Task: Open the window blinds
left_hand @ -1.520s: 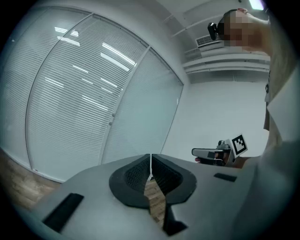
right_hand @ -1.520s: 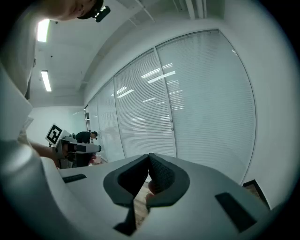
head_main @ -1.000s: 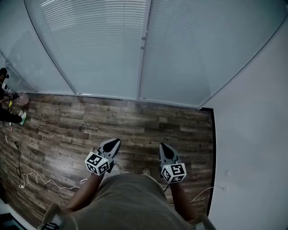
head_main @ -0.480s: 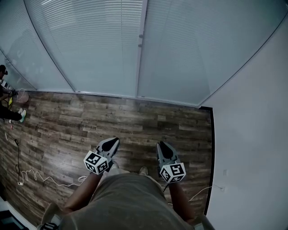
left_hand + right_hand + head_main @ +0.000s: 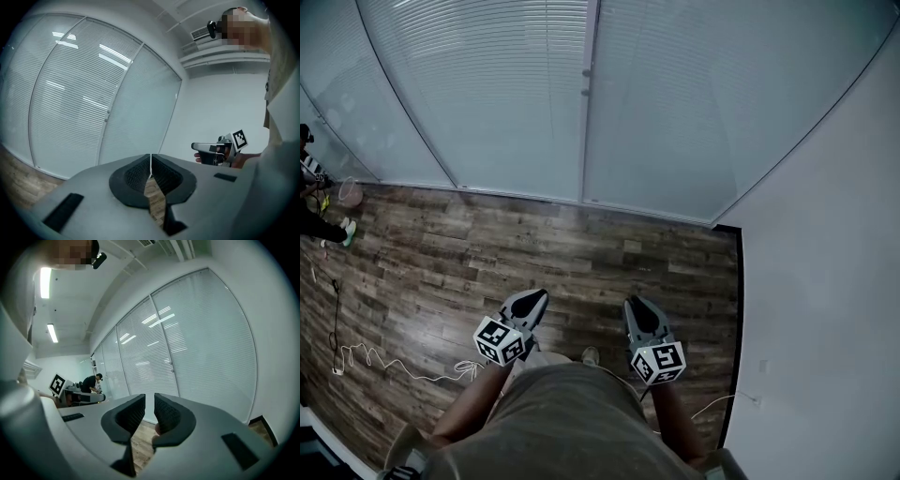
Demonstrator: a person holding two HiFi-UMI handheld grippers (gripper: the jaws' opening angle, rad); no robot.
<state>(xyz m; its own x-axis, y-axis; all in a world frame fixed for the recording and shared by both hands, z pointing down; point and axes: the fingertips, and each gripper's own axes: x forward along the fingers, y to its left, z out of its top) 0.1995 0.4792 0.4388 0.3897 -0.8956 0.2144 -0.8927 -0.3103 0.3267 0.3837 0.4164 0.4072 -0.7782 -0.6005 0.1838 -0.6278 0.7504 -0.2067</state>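
Head view, left claw point(image 5: 533, 297), right claw point(image 5: 636, 306), facing blinds point(image 5: 487, 94)

Wood-plank floor point(image 5: 581, 253) across the middle. Tall windows point(image 5: 478, 94) along 12 o'clock, split by a pale mullion point(image 5: 586, 112). Plain white wall point(image 5: 825, 281) at 3 o'clock, edged by black skirting point(image 5: 741, 309). Loose white cable point(image 5: 384, 361) at 8 o'clock. Ceiling strip lights point(image 5: 45, 282) lit.

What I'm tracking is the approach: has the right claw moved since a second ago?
Yes, slightly. In the head view the right claw sits a little nearer the dark baseboard strip on the right than it did before.
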